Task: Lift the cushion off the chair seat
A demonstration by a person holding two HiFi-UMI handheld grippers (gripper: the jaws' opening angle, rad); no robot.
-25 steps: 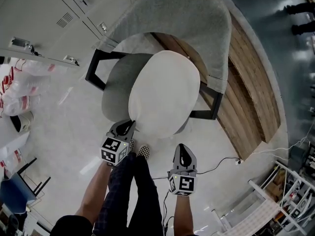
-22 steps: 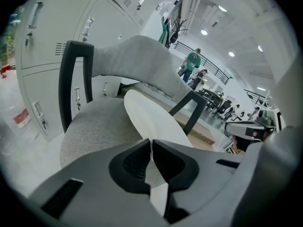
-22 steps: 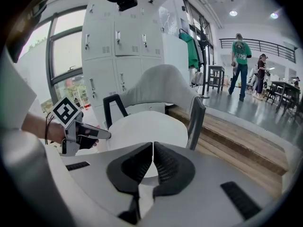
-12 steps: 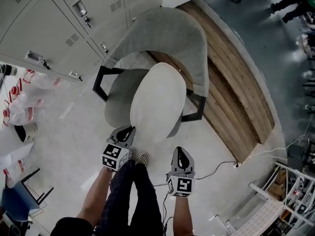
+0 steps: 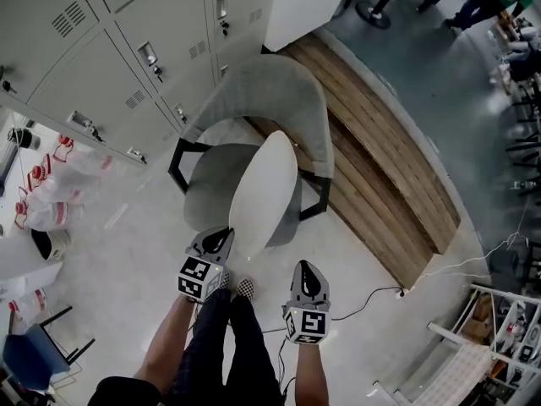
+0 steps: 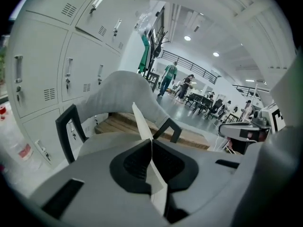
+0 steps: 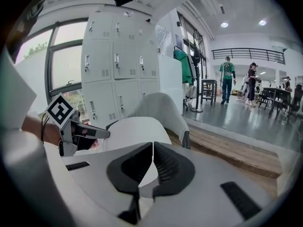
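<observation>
A white oval cushion (image 5: 264, 191) stands tilted steeply on edge over the grey seat (image 5: 205, 186) of an armchair with a curved grey back (image 5: 262, 87). My left gripper (image 5: 221, 237) is shut on the cushion's near rim. In the left gripper view the thin white cushion (image 6: 140, 121) runs edge-on between the closed pads of the left gripper (image 6: 151, 151). My right gripper (image 5: 308, 279) hangs to the right of the cushion, apart from it, shut with nothing in it. In the right gripper view the right gripper (image 7: 152, 151) has the cushion (image 7: 135, 129) and the left gripper (image 7: 78, 132) beyond it.
Grey lockers (image 5: 110, 41) stand behind the chair. A raised wooden platform (image 5: 380, 159) runs along its right side. Plastic bags (image 5: 51, 184) lie at the left, a blue chair (image 5: 30, 353) at lower left. A cable (image 5: 372, 294) crosses the floor. The person's legs (image 5: 224, 337) are below.
Both grippers have risen. The cushion's near rim went up with the left gripper, so the cushion now tilts far steeper and looks narrower.
</observation>
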